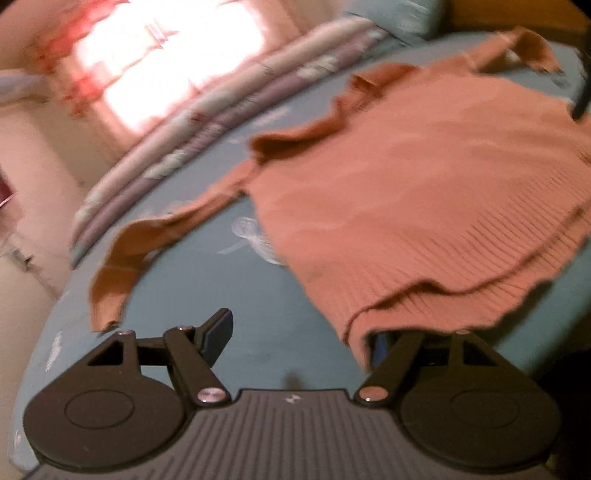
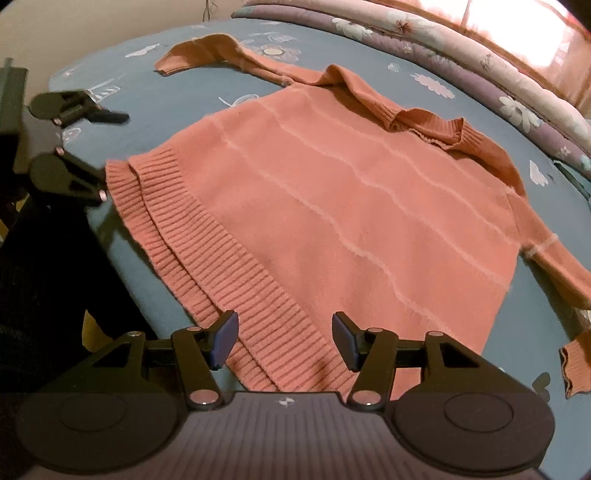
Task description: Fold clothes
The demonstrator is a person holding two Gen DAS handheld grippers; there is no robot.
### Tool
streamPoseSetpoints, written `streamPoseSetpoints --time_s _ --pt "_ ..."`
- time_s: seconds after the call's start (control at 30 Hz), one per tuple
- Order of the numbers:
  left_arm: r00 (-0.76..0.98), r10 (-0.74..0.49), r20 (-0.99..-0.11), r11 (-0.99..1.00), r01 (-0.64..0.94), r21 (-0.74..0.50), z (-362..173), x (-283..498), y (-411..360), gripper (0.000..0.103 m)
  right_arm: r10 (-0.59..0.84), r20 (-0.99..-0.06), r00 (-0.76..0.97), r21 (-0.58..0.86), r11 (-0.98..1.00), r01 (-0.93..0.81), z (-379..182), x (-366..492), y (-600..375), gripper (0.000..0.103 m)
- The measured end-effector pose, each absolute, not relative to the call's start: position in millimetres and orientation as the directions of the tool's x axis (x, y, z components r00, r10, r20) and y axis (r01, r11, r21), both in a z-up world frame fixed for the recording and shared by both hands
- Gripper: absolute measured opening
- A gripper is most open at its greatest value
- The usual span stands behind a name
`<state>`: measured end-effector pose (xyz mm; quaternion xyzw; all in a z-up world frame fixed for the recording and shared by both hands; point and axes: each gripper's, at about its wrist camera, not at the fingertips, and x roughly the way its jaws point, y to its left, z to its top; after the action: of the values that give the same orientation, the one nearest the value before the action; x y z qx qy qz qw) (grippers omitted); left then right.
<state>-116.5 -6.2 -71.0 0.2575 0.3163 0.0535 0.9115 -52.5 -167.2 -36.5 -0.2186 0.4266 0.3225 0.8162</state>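
Observation:
A salmon knit sweater with pale stripes lies spread flat on a blue flowered bedsheet. Its ribbed hem is toward me and its collar is on the far side. One sleeve stretches off to the far left. My right gripper is open, its two fingers straddling the hem just above the cloth. My left gripper is open at the hem's left corner. In the left wrist view one left gripper finger stands over bare sheet and the other is hidden behind the hem corner.
A folded floral quilt runs along the bed's far edge, below a bright curtained window. A teal pillow lies beyond the sweater. The bed's near edge drops off into a dark area at the lower left.

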Motion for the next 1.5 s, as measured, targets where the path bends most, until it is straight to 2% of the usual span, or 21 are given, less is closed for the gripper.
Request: streamPoseSetpoints --time_s 0.1,0.23,0.37,0.4,0.5,0.57,0.67,0.73,0.83,1.0,1.17,1.27,1.37,1.43,1.5 --pt "0.814 0.327 -0.48 0.858 -0.042 0.513 -61 -120 3 0.074 0.339 -0.837 0.429 -0.083 0.697 -0.713 -37 -51 -165 0.061" --pt "0.825 0.375 -0.423 0.877 -0.168 0.449 -45 -121 24 0.074 0.334 -0.837 0.434 -0.09 0.697 -0.711 -38 -49 -164 0.062" --pt "0.793 0.379 -0.476 0.903 -0.206 0.376 -40 -112 45 0.073 0.331 -0.839 0.432 -0.084 0.706 -0.704 -39 -47 -167 0.062" --pt "0.788 0.353 -0.505 0.921 -0.198 0.335 -40 -109 49 0.073 0.33 -0.839 0.433 -0.083 0.709 -0.7 -40 -46 -167 0.062" --pt "0.784 0.192 -0.59 0.981 -0.156 0.111 -44 -93 64 0.071 0.328 -0.839 0.435 -0.076 0.719 -0.691 -41 -44 -168 0.062" --pt "0.759 0.134 -0.638 0.988 -0.15 0.03 -56 -72 69 0.067 0.325 -0.839 0.437 -0.076 0.724 -0.685 -42 -43 -168 0.062" --pt "0.679 0.156 -0.717 0.983 -0.18 0.044 -81 -43 71 0.056 0.323 -0.837 0.442 -0.079 0.728 -0.681 -42 -43 -168 0.062" --pt "0.674 0.147 -0.724 0.981 -0.194 0.018 -86 -38 71 0.053 0.322 -0.836 0.444 -0.077 0.732 -0.676 -42 -44 -170 0.063" --pt "0.671 0.105 -0.734 0.988 -0.152 0.003 -84 -32 59 0.053 0.32 -0.839 0.439 -0.062 0.747 -0.661 -44 -42 -175 0.066" --pt "0.685 0.122 -0.718 0.992 -0.06 0.11 -89 -29 28 0.053 0.32 -0.838 0.442 -0.055 0.756 -0.652 -44 -32 -172 0.066" --pt "0.674 0.068 -0.736 0.997 -0.061 0.036 -87 -29 42 0.055 0.392 -0.793 0.466 -0.036 0.734 -0.678 -28 -15 -154 0.066" --pt "0.673 0.078 -0.736 0.997 -0.062 0.048 -86 -31 38 0.055 0.433 -0.77 0.469 -0.013 0.724 -0.689 -23 8 -126 0.064" --pt "0.683 0.102 -0.723 0.995 -0.07 0.074 -88 -32 33 0.055 0.462 -0.755 0.466 0.007 0.716 -0.698 -23 38 -85 0.056" --pt "0.687 0.105 -0.719 0.994 -0.079 0.069 -88 -33 33 0.056 0.485 -0.753 0.446 0.042 0.711 -0.702 -26 57 -56 0.043" --pt "0.689 0.099 -0.718 0.995 -0.09 0.051 -89 -34 35 0.056 0.508 -0.762 0.402 0.097 0.703 -0.704 -35 77 -25 0.036"
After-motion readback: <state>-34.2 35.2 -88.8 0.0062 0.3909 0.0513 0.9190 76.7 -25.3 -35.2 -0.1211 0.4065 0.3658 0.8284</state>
